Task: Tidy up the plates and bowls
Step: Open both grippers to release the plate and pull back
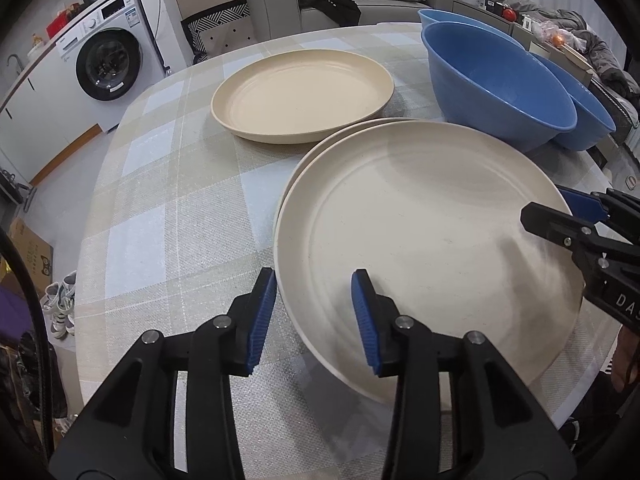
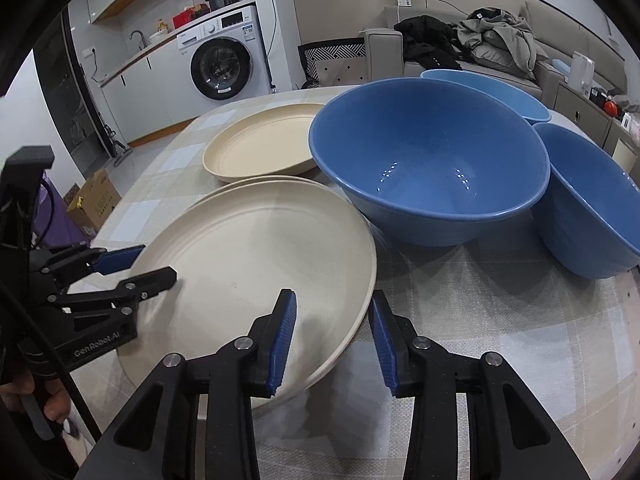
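Observation:
A cream plate (image 1: 424,248) (image 2: 256,256) lies stacked on a second cream plate (image 1: 320,148) on the checked tablecloth. My left gripper (image 1: 314,318) (image 2: 138,266) is open, its jaws straddling the top plate's left rim. My right gripper (image 2: 332,338) (image 1: 550,216) is open, its jaws straddling the plate's right rim. A third, yellower plate (image 1: 302,94) (image 2: 260,142) lies alone further back. Three blue bowls (image 1: 500,84) (image 2: 428,164) stand at the back right, one (image 2: 592,200) to the right and one (image 2: 492,92) behind.
The round table's edge (image 1: 92,216) drops to the floor on the left. A washing machine (image 1: 108,64), a cardboard box (image 2: 94,200) and a sofa with clothes (image 2: 472,46) stand beyond the table.

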Demonstrator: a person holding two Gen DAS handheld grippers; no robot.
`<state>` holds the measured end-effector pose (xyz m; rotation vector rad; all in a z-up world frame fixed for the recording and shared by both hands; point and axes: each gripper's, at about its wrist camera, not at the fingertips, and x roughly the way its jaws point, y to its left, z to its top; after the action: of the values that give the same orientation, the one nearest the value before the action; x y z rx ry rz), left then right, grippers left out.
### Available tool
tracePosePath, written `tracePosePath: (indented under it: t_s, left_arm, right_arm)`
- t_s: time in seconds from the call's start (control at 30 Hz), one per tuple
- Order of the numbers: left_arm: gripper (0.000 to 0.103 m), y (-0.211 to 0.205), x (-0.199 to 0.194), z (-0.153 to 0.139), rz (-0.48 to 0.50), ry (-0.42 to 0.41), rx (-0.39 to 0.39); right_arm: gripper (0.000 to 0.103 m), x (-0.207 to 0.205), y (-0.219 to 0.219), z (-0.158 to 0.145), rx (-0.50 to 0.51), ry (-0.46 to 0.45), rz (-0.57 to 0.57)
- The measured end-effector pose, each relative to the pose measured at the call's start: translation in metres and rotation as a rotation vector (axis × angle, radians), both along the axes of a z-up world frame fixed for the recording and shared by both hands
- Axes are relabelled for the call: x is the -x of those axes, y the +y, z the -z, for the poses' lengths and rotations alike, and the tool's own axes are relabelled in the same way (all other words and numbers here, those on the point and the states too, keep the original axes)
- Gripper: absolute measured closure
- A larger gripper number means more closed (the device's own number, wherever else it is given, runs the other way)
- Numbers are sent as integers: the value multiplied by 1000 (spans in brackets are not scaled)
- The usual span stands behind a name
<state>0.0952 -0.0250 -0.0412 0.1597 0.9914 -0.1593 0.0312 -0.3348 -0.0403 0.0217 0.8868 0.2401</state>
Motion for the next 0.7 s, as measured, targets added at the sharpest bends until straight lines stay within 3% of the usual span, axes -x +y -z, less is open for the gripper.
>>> tracePosePath:
  t_s: [0.13, 0.23, 0.27, 0.4, 0.53, 0.7]
  left_arm:
    - [60, 5, -2, 0, -4, 24, 26]
    - [38, 8, 0, -4, -13, 14, 43]
    - [30, 10, 1, -7, -14, 4, 54]
    - [25, 20, 4, -21, -26, -26, 97]
    - [23, 31, 7, -34, -62, -54, 96]
    - [6, 47, 13, -54, -108, -102, 145]
  right_arm:
    - [55, 2, -1, -3, -16, -12, -5]
    - [48, 7, 0, -9, -44, -26, -33]
    - [40, 8, 0, -11, -50, -30, -38]
    - [20, 14, 0, -22, -92, -60, -55]
    - [15, 19, 1, -34, -101, -100, -58]
    - [5, 25, 6, -51, -126, -158, -72]
